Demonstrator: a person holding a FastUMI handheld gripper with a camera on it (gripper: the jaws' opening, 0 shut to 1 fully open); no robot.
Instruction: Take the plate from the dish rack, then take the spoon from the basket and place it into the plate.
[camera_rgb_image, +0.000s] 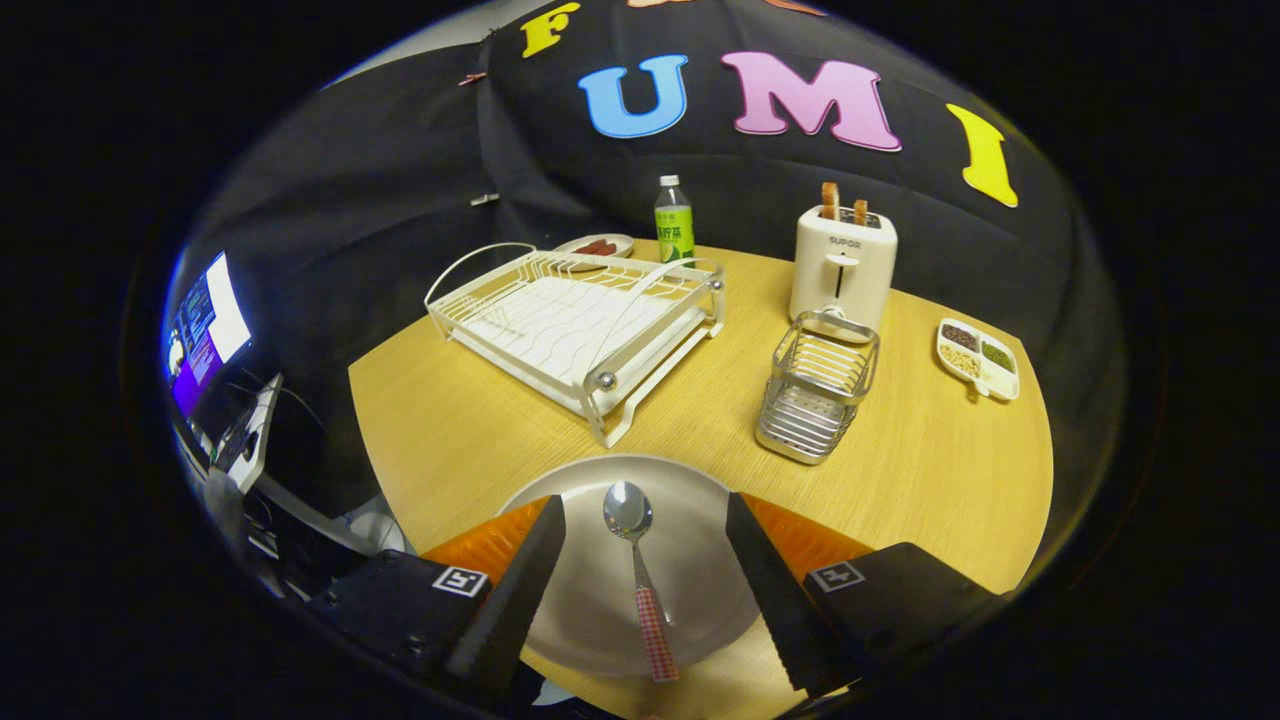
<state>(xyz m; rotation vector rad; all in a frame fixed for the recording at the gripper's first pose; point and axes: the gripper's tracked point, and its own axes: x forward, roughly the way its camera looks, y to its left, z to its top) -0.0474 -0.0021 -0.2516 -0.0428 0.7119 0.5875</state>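
Your jaws (645, 585) are wide apart and hold nothing. The shiny metal spoon with the red checked handle (640, 575) lies between them in the round grey plate (700, 510) on the wooden tabletop (930, 480), so it looks done. Beyond sit the white wire dish rack (575, 325) and silver wire basket (818, 400).

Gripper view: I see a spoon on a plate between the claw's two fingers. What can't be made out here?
- Plate: its side rims sit behind the open claw's fingers.
- Spoon: the handle end reaches the plate's near rim; whether it overhangs is unclear.
- Small dish: partly hidden behind the dish rack; contents too small.
- Divided tray: fillings too small to name.
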